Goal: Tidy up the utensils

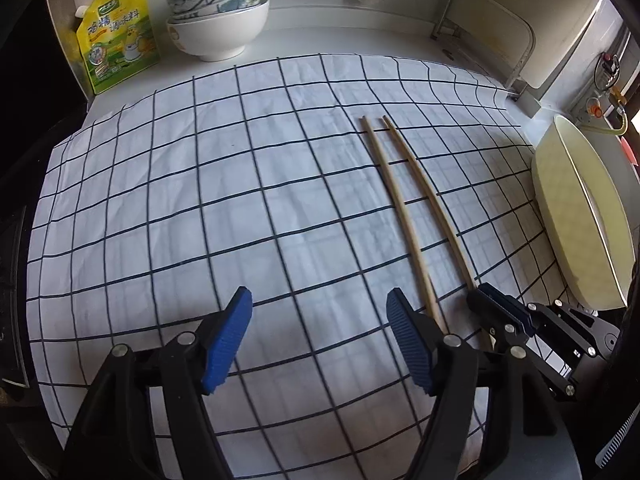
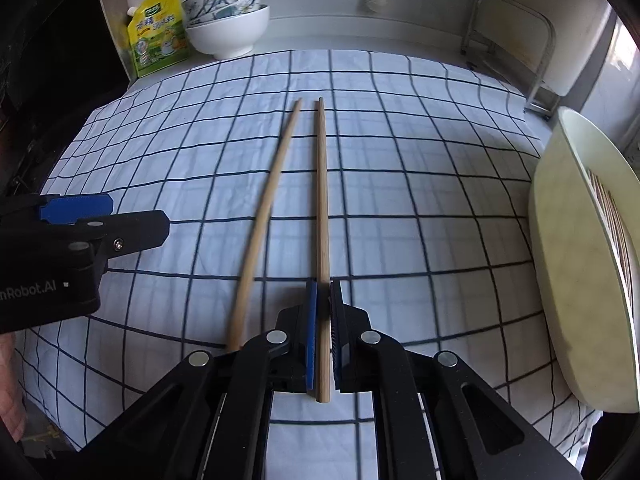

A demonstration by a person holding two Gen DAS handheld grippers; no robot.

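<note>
Two long wooden chopsticks lie side by side on a white cloth with a dark grid (image 1: 200,200). My right gripper (image 2: 323,292) is shut on the near end of the right chopstick (image 2: 321,200); the left chopstick (image 2: 266,208) lies free beside it. In the left wrist view the right gripper (image 1: 486,300) grips the right chopstick (image 1: 436,208) low at the right, and the other chopstick (image 1: 394,196) runs past my left gripper's right finger. My left gripper (image 1: 320,312) is open and empty over the cloth, left of the chopsticks. It shows at the left edge of the right wrist view (image 2: 104,220).
A pale oval dish (image 2: 560,264) holding several chopsticks stands at the right edge of the cloth, also in the left wrist view (image 1: 568,216). Stacked bowls (image 1: 218,20) and a yellow pouch (image 1: 116,36) stand at the back left. A metal rack (image 1: 492,40) stands at the back right.
</note>
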